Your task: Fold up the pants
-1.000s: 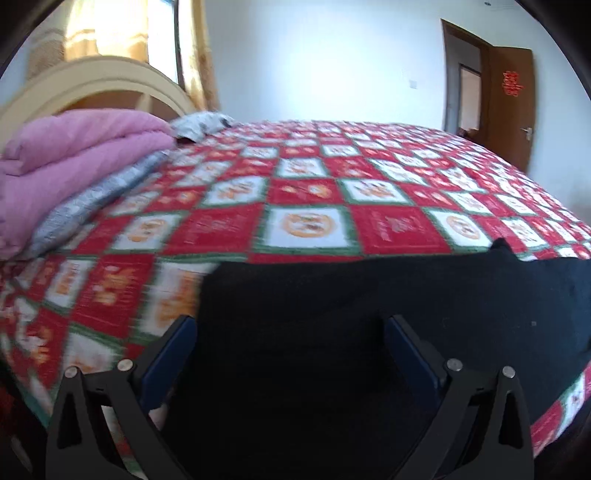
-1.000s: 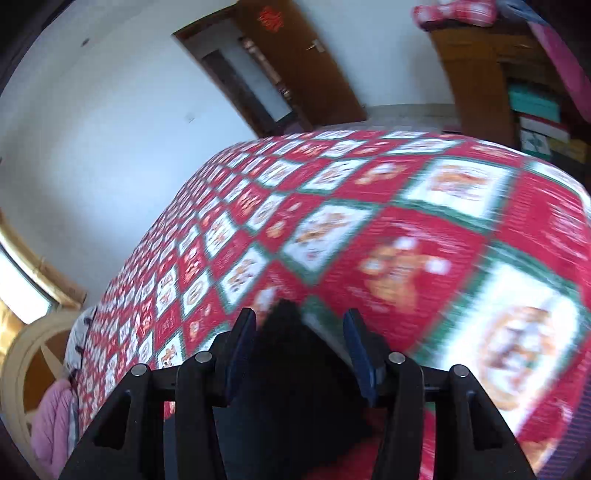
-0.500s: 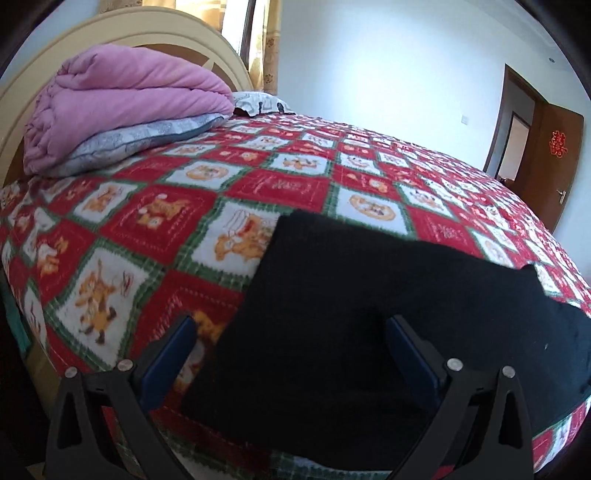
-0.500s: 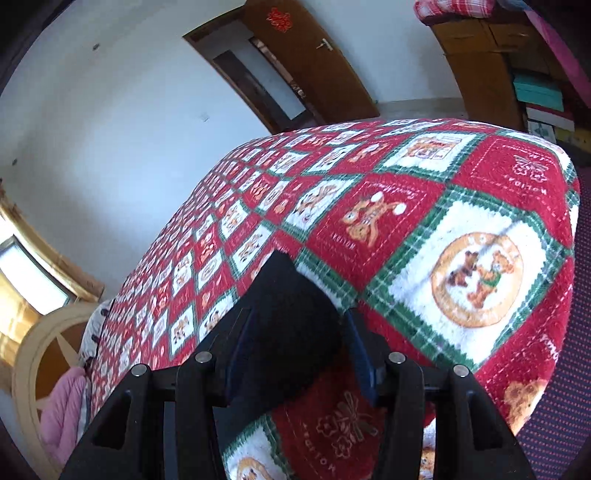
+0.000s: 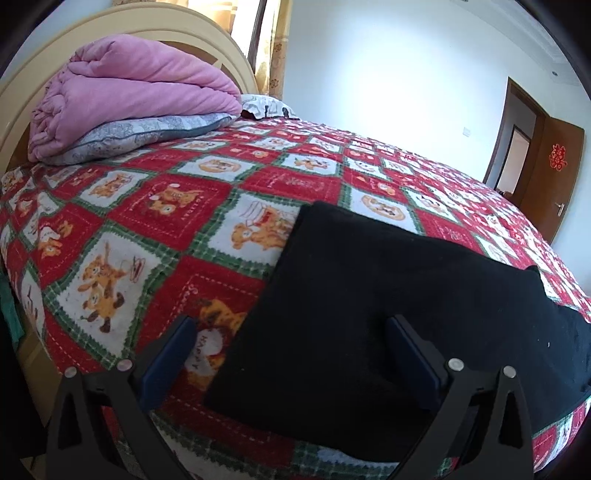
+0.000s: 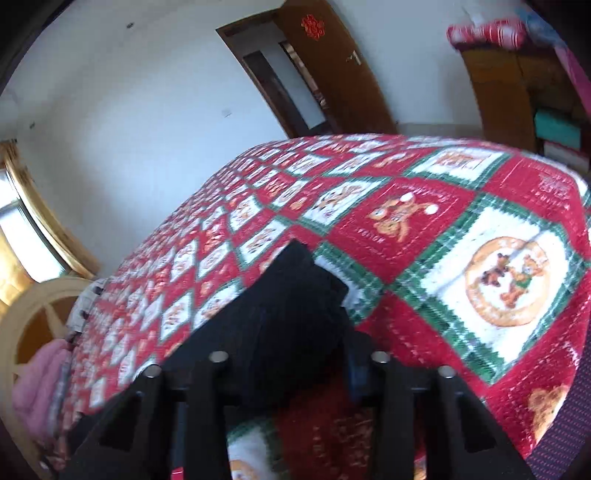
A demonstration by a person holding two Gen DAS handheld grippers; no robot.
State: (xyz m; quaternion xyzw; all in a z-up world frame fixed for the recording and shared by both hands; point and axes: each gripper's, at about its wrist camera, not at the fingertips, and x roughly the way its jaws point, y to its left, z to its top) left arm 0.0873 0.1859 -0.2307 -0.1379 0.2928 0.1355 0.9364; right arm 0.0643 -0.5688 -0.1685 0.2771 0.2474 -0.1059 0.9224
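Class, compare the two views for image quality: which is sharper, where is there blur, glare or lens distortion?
Left wrist view: sharp; the quilt bulges under fisheye distortion, dark corners, bright glare at the window, and the black pants show almost no detail. Right wrist view: motion blur smears the quilt pattern and the pants' edge; the window at left is overexposed.

Motion blur smears the right wrist view, and the black pants [image 6: 291,314] cover the right claw [image 6: 295,354] so far that its grip cannot be judged. In the left wrist view, the pants [image 5: 388,314] run past the right edge.
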